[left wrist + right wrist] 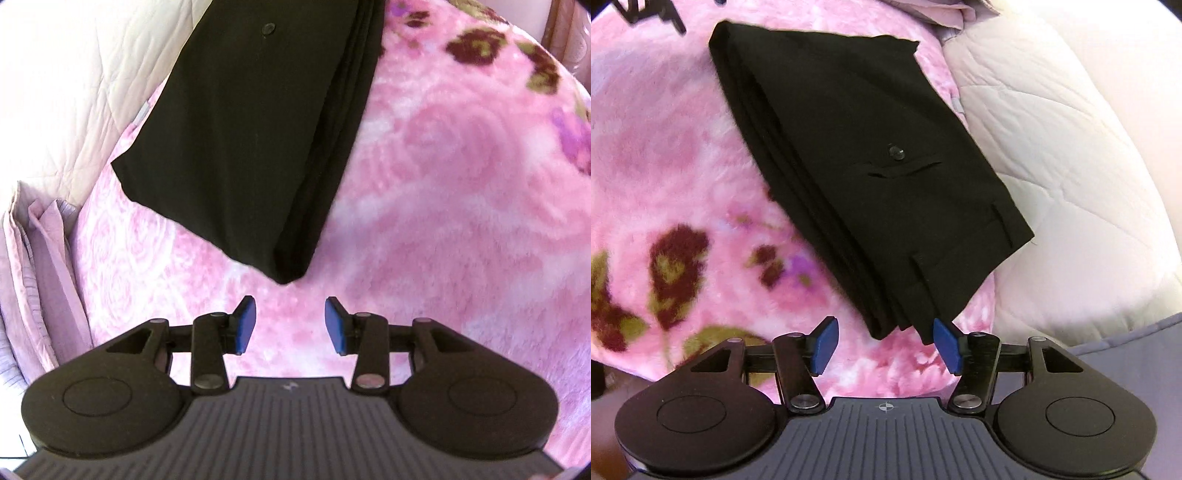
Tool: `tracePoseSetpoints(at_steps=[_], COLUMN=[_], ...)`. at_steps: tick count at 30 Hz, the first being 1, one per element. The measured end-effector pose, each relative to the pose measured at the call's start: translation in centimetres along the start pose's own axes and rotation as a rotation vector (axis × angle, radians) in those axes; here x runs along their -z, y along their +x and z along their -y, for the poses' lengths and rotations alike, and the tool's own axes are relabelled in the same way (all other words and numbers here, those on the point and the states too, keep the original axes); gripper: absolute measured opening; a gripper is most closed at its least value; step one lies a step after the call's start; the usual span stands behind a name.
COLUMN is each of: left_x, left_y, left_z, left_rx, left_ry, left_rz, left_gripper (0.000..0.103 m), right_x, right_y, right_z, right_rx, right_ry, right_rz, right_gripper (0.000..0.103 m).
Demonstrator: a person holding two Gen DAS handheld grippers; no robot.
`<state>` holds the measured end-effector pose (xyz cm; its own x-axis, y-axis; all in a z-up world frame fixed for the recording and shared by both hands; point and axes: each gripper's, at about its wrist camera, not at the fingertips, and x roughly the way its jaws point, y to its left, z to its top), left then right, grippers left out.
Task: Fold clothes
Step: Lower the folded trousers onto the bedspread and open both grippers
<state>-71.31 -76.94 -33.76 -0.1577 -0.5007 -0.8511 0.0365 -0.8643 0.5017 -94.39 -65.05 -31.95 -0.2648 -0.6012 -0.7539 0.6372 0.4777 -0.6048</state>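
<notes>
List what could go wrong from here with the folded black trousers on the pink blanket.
1. The folded black trousers show stacked layers along one edge; the open right gripper, at the waistband corner, may snag a layer there and spoil the fold.
2. The plush pink floral blanket is soft, so the open left gripper, which holds nothing, might pinch blanket pile.

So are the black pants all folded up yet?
Nearly. The black trousers lie folded in flat layers on the pink floral blanket. Nothing is in hand: the left gripper and right gripper are both open. What's left, probably, is another fold or putting them away.
</notes>
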Motion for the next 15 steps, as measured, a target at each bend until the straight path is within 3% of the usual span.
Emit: tracePoseSetpoints(at_steps=[4, 8, 12, 15], left_x=[0.1, -0.9, -2.1, -3.1], left_y=[0.1, -2.0, -3.2, -1.5], left_z=[-0.4, -1.2, -2.6, -4.0], left_rx=[0.020, 0.027, 0.023, 0.042], left_ry=[-0.073, -0.196, -0.357, -0.439], left_rz=[0.020, 0.061, 0.101, 0.083], left_gripper=[0.037, 0.037, 0.038, 0.038], right_x=[-0.3, -1.3, -1.8, -2.2], right_y=[-0.6, -2.2, -4.5, -2.1], right_z=[0.2, 2.1, 4.5, 6.4], right_rx=[-0.005, -0.057, -0.103, -0.135], right_ry=[0.056, 0.269, 0.543, 0.723], right_rz=[-0.007, 0.032, 0.143, 0.151], right_gripper=[0.058, 0.058, 0.058, 0.053])
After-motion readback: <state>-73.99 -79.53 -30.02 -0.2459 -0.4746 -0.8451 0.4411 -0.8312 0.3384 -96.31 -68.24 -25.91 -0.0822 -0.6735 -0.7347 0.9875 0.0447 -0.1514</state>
